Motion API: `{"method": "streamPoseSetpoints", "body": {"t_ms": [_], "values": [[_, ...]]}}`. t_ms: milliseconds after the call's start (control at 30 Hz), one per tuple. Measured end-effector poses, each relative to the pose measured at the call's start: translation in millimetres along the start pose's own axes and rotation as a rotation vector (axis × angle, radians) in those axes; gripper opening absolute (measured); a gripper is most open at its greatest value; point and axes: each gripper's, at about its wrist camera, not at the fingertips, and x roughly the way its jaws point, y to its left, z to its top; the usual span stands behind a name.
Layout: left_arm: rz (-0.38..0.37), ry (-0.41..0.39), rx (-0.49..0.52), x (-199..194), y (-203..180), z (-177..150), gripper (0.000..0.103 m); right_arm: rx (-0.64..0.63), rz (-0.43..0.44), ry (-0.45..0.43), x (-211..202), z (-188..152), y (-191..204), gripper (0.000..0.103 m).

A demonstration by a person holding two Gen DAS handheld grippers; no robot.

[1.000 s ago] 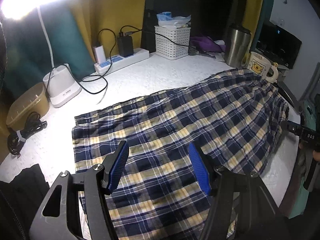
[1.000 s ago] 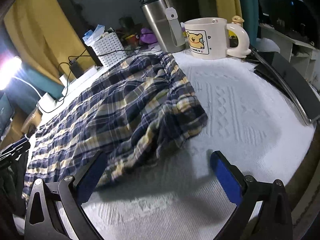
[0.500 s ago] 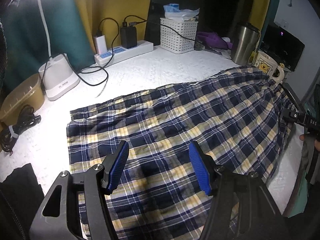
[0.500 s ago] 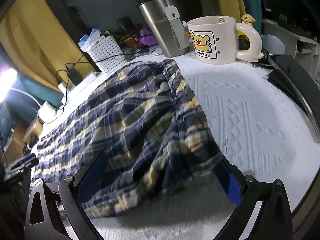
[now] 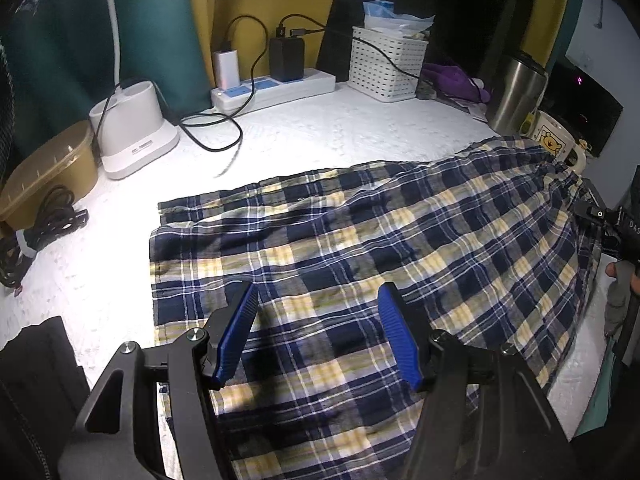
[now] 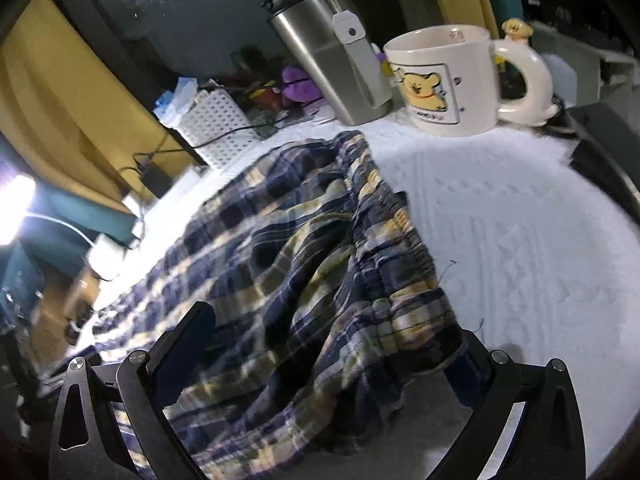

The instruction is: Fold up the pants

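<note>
The plaid pants, navy, yellow and white, lie spread across the white tablecloth. My left gripper hovers open over the leg end, its blue pads apart with only flat cloth below. In the right wrist view the bunched waistband end of the pants lies between the wide-standing jaws of my right gripper, which is open; the pads do not press on the cloth. The right gripper's black body and a hand show at the right edge of the left wrist view.
A steel tumbler and a bear mug stand just behind the waistband. A white basket, a power strip with cables, a white lamp base and a brown tub line the back and left.
My right gripper has pushed forward, so the waistband that lay ahead of it now sits between its jaws. The left gripper has drifted a little lower over the leg end.
</note>
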Motion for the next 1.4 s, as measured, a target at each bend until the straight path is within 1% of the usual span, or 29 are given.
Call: {"method": "streamPoseSetpoints", "body": {"t_ms": [67,200,233,267,333,467,633,1067,1300,1400], "values": [[-0.001,0.003,-0.007,2,1,0,0.062,0.020,0.026,0.000,4,1,-1,0.084],[-0.005,0.011,-0.022,4,3,-2,0.062,0.048,0.038,-0.003,12,12,-8,0.065],[-0.005,0.013,-0.025,5,3,-2,0.062,0.066,0.041,0.001,15,15,-12,0.051],[-0.005,0.013,-0.027,5,4,-2,0.062,0.080,0.058,0.009,19,17,-16,0.040],[-0.004,0.011,-0.032,4,4,-3,0.062,0.083,0.091,0.015,22,18,-17,0.036],[0.003,0.005,-0.041,-1,5,-4,0.062,0.042,0.102,-0.004,17,18,-12,0.031],[0.008,0.001,-0.036,-4,4,-4,0.062,0.043,0.090,-0.032,5,20,-23,0.028],[0.003,-0.031,-0.025,-16,-4,-6,0.062,0.060,0.025,-0.112,-42,23,-55,0.028],[-0.001,-0.049,-0.029,-23,-1,-11,0.062,0.006,0.026,-0.150,-58,21,-35,0.028],[0.003,-0.063,-0.036,-28,4,-12,0.062,-0.021,0.026,-0.166,-65,23,-20,0.028]]}}
